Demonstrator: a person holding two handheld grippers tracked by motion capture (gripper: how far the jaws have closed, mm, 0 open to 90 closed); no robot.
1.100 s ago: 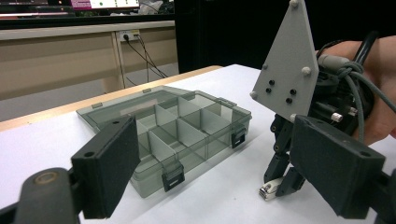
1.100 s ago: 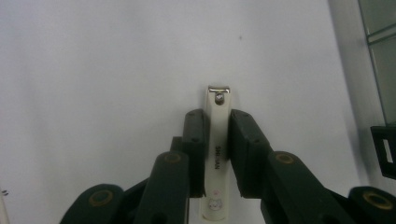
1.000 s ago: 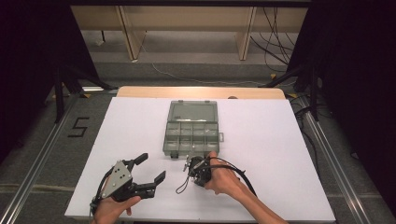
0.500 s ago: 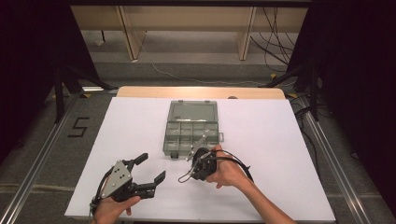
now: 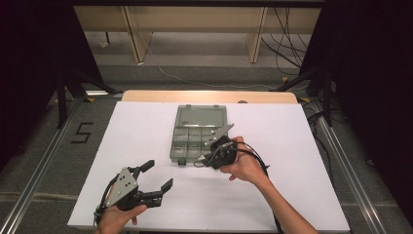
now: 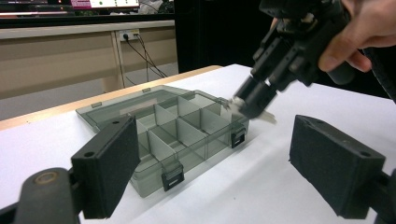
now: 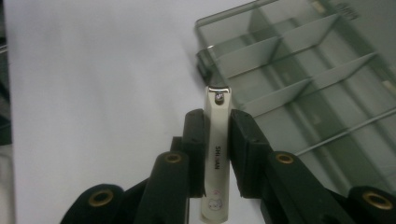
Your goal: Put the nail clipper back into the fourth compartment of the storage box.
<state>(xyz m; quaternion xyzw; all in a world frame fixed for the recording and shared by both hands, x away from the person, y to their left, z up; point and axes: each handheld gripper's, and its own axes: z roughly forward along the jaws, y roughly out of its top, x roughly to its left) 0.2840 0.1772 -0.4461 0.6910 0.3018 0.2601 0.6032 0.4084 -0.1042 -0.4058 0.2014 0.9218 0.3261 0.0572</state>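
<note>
Clamping a nail clipper [image 7: 216, 154] lengthwise, the right gripper [image 5: 217, 146] hovers at the open box's [image 5: 197, 139] near-right compartments. Left gripper [image 5: 153, 181] idles spread, farther off.

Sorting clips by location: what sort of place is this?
Probably a lab recording station: a white-covered table ringed by dark curtains, loose cables on the floor, and a taped number 5 beside it.

One box, one clipper, two tongs on one desk

One clear compartment box [image 5: 197, 137] lies open; one white nail clipper [image 7: 216, 154] is present; two tongs, left tongs [image 5: 156, 176] and right tongs [image 5: 207, 157], sit above one white desk [image 5: 292, 146].
</note>
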